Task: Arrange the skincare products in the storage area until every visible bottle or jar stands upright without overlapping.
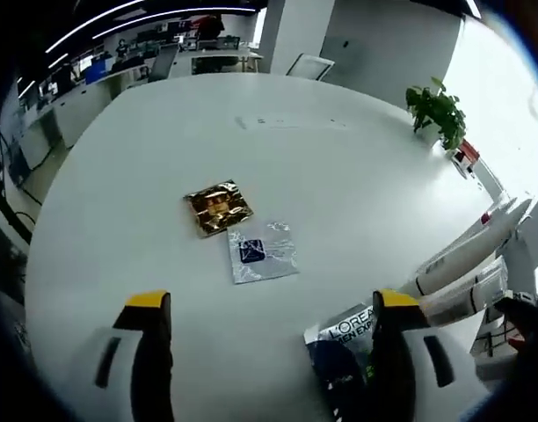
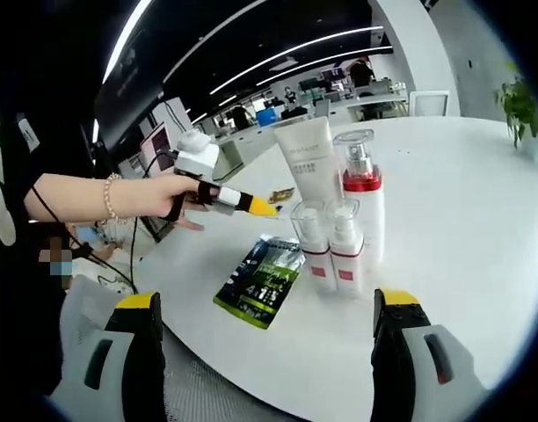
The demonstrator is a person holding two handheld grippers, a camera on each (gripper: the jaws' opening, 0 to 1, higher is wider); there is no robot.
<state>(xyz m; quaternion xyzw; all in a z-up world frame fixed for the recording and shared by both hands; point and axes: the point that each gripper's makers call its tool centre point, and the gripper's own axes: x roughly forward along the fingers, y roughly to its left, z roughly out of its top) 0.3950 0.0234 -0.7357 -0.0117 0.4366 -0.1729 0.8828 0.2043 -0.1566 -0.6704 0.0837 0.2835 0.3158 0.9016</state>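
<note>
Four skincare containers stand upright in a tight cluster on the white table (image 2: 462,211): a white tube (image 2: 308,163), a clear pump bottle with a red band (image 2: 360,189), and two small bottles (image 2: 310,246) (image 2: 346,248) in front. A dark green sachet (image 2: 262,281) lies flat beside them. My right gripper (image 2: 267,299) is open, above the table's near edge and short of the sachet. A hand holds my left gripper (image 2: 262,207) left of the cluster. In the left gripper view, that gripper (image 1: 272,300) is open over bare table, with the cluster (image 1: 467,259) at the right edge and the sachet (image 1: 348,338) by its right jaw.
A gold sachet (image 1: 218,207) and a silver sachet with a dark blue square (image 1: 262,251) lie flat mid-table. A potted plant (image 1: 438,110) stands at the far right rim. Desks and chairs stand beyond the table. A person's arm (image 2: 84,195) reaches in from the left.
</note>
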